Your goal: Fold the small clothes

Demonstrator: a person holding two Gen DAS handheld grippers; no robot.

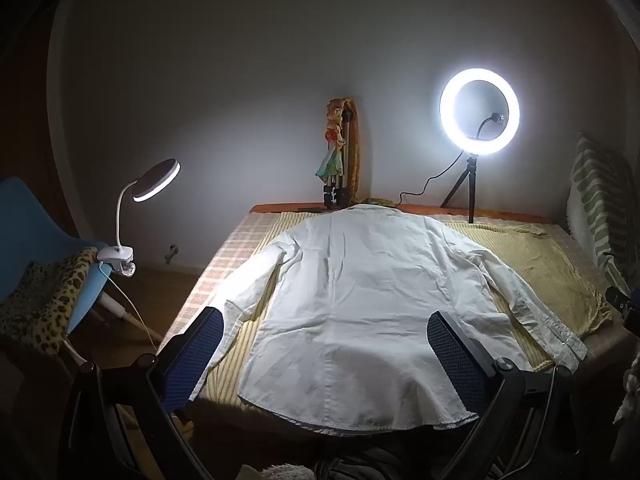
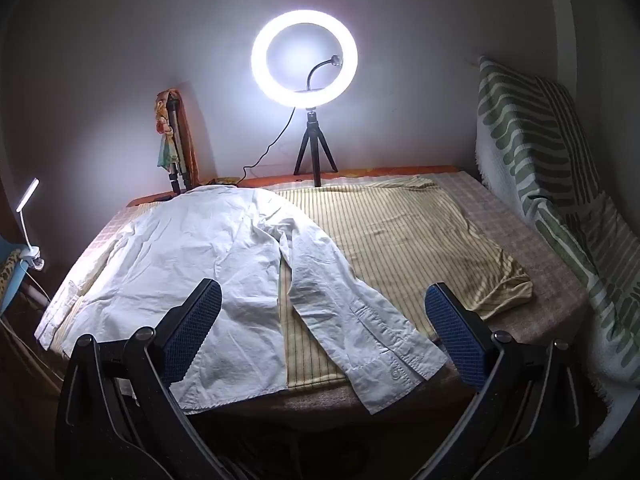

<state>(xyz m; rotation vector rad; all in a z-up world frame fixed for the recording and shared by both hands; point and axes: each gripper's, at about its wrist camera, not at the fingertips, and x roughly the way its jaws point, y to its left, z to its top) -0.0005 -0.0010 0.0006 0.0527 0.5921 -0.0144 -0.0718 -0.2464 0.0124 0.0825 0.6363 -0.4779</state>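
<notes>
A small white long-sleeved shirt [image 1: 360, 304] lies flat, back up, on a yellow striped cloth [image 1: 540, 260] over the table, collar at the far end, both sleeves spread out. My left gripper [image 1: 324, 340] is open and empty, held above the shirt's near hem. In the right wrist view the shirt [image 2: 200, 248] lies left of centre, its right sleeve cuff [image 2: 384, 356] near the front edge. My right gripper [image 2: 320, 312] is open and empty above that sleeve.
A lit ring light on a tripod [image 1: 479, 111] and a folded tripod with a doll [image 1: 338, 160] stand at the far edge. A clip lamp [image 1: 156, 180] sits on a blue chair [image 1: 36, 224] at left. A green-patterned blanket [image 2: 560, 184] covers something at right.
</notes>
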